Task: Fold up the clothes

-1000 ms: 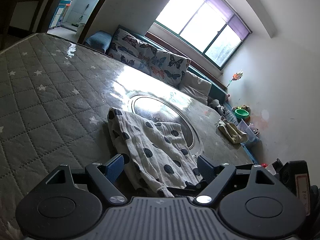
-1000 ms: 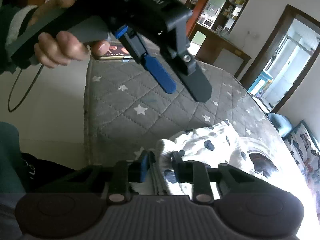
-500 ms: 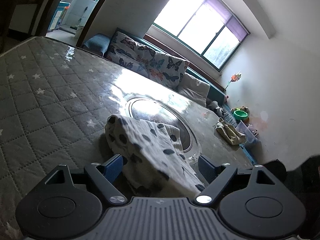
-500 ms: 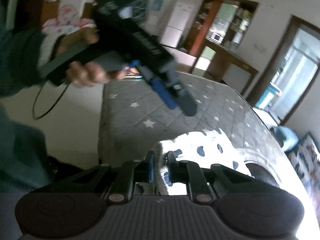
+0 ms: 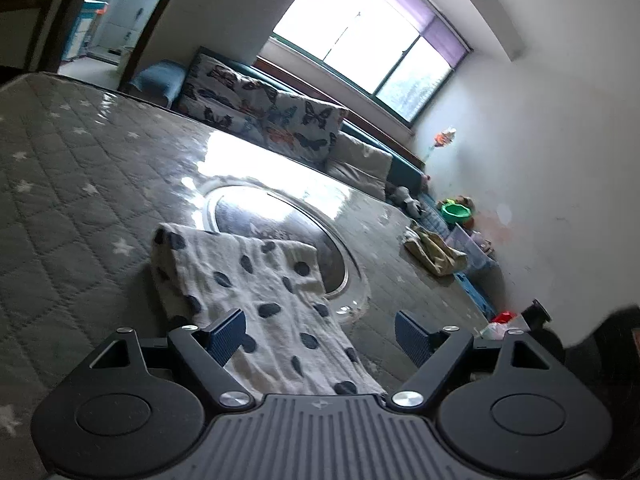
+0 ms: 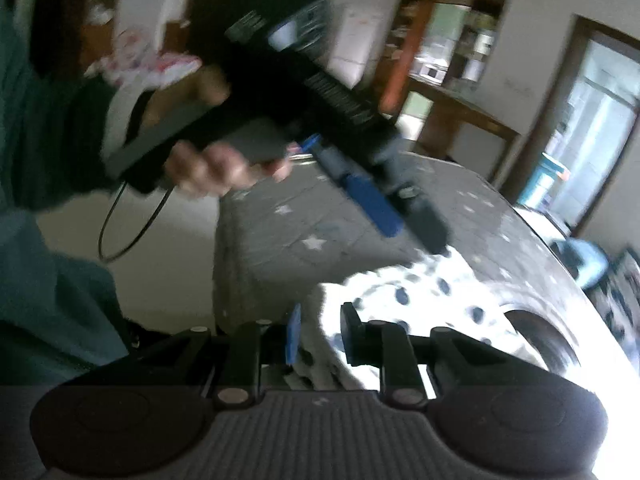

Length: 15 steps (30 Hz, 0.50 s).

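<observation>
So the quilted star-print mattress (image 5: 80, 168) is basically my folding surface, with a shiny round plate (image 5: 280, 232) set in the middle. My polka-dot cloth (image 5: 256, 288) lies partly over that plate's near edge and runs back toward me. Right tongs (image 6: 320, 332) are pinched down on its near end, lifting it a bit so I can carry the fold over, I think. Left tongs (image 5: 320, 332) hang wide open above the cloth, gripping nothing, probably waiting to pin or grab the other corner. Right view's pretty blurry though.
</observation>
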Each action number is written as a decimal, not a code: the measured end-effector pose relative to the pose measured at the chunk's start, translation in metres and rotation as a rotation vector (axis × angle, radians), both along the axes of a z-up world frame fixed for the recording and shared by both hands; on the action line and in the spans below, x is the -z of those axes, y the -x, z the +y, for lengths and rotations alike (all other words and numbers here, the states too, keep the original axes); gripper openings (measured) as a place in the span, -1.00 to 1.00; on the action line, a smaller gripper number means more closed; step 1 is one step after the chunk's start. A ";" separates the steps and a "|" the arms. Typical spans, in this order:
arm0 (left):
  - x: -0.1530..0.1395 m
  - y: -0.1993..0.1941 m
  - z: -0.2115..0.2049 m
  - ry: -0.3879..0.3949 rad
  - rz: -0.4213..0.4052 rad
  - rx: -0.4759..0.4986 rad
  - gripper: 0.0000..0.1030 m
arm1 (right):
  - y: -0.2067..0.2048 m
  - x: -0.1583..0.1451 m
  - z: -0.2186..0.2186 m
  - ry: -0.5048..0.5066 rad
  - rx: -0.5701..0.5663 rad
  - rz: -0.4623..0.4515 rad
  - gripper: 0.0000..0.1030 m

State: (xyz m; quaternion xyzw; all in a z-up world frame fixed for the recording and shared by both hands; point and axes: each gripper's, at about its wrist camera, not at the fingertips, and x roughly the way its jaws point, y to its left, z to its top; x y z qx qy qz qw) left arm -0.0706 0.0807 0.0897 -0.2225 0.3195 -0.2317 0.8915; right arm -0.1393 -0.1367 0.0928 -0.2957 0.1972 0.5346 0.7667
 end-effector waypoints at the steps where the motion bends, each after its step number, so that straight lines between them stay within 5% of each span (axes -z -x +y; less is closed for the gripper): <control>1: 0.003 0.000 -0.003 -0.003 0.008 0.010 0.62 | -0.003 -0.002 -0.005 -0.009 0.030 0.017 -0.62; 7: 0.019 0.000 -0.020 -0.021 0.057 0.068 0.56 | -0.028 0.009 -0.026 -0.027 0.171 0.160 -0.62; 15: 0.030 -0.001 -0.038 -0.048 0.081 0.123 0.56 | -0.052 0.022 -0.034 -0.009 0.215 0.198 -0.62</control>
